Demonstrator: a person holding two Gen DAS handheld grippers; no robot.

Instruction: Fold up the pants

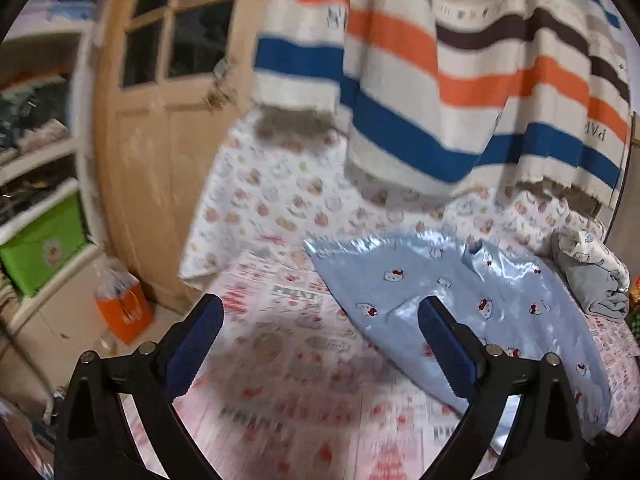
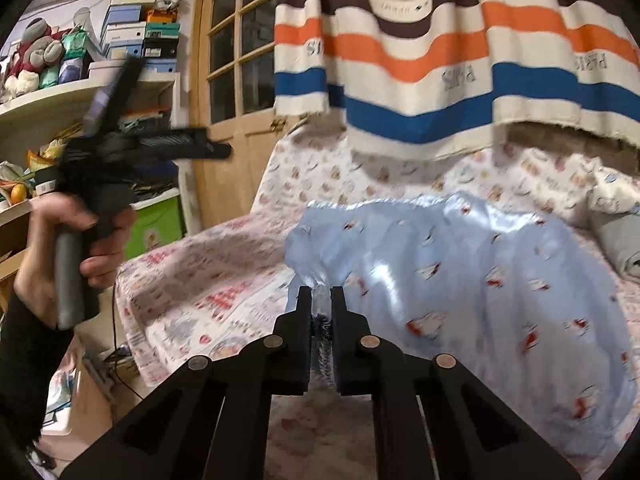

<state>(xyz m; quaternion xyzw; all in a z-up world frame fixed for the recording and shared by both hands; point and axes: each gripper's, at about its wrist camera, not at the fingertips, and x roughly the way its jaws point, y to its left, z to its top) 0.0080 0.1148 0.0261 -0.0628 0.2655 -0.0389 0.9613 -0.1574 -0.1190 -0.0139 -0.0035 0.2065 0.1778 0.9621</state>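
Light blue satin pants [image 1: 472, 312] with small cat prints lie spread on a bed with a pink patterned sheet [image 1: 288, 360]. In the left wrist view my left gripper [image 1: 320, 312] stands wide open above the sheet, its right finger over the pants' left edge and nothing between the pads. My right gripper [image 2: 321, 292] is shut on a bunched edge of the pants [image 2: 460, 280], the cloth pinched between its black fingers. The right wrist view also catches the left gripper [image 2: 160, 120] held up in a hand [image 2: 60, 240] at the far left, off the bed.
A striped curtain [image 1: 440, 80] hangs over the head of the bed. A wooden door with glass panes [image 1: 168, 80] stands to the left. Shelves with boxes and a green bin [image 1: 44, 252] lie further left. A folded grey and white cloth [image 1: 592, 276] rests at the right.
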